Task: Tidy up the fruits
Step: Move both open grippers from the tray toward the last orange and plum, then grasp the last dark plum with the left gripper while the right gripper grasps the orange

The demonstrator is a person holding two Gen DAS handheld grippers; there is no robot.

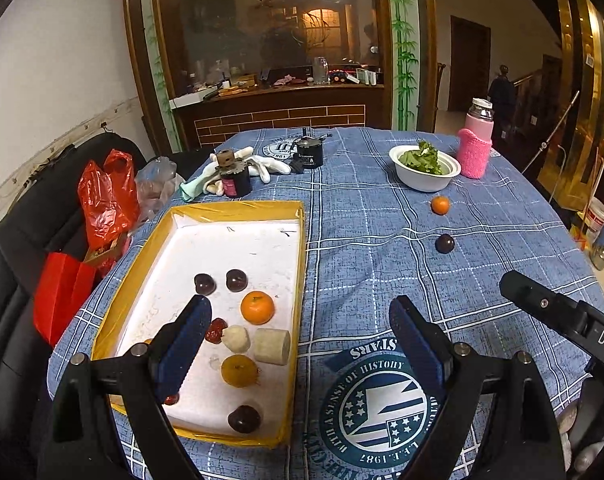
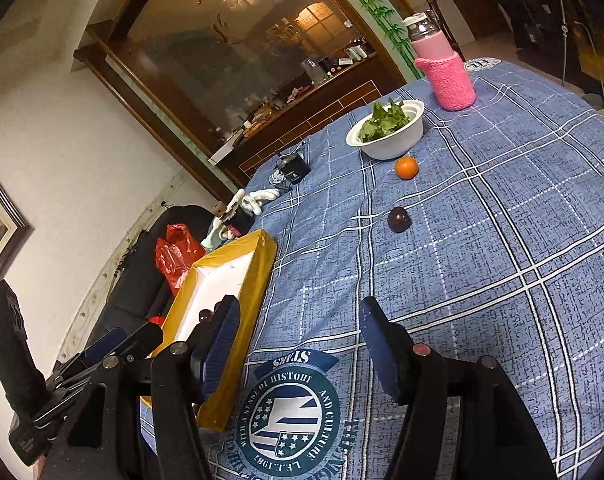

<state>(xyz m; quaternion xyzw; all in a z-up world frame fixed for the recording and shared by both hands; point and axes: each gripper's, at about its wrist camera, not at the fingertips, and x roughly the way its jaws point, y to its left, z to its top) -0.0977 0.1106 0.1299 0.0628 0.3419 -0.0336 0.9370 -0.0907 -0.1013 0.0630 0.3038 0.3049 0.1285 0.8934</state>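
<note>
Empty jaws, plum (image 2: 399,219) well beyond

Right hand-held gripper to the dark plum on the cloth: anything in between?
Nothing; the right hand-held gripper faces bare tablecloth up to the dark plum, per the right wrist view.

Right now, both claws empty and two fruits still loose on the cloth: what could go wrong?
1. The dark plum and small orange are round and lie on bare tablecloth; an off-centre pinch could send either rolling toward the table edge.
2. The orange sits right beside the white bowl of greens; reaching for it could nudge the bowl.
3. The yellow-rimmed tray is crowded at its near end; a drop there could knock fruit about.
</note>
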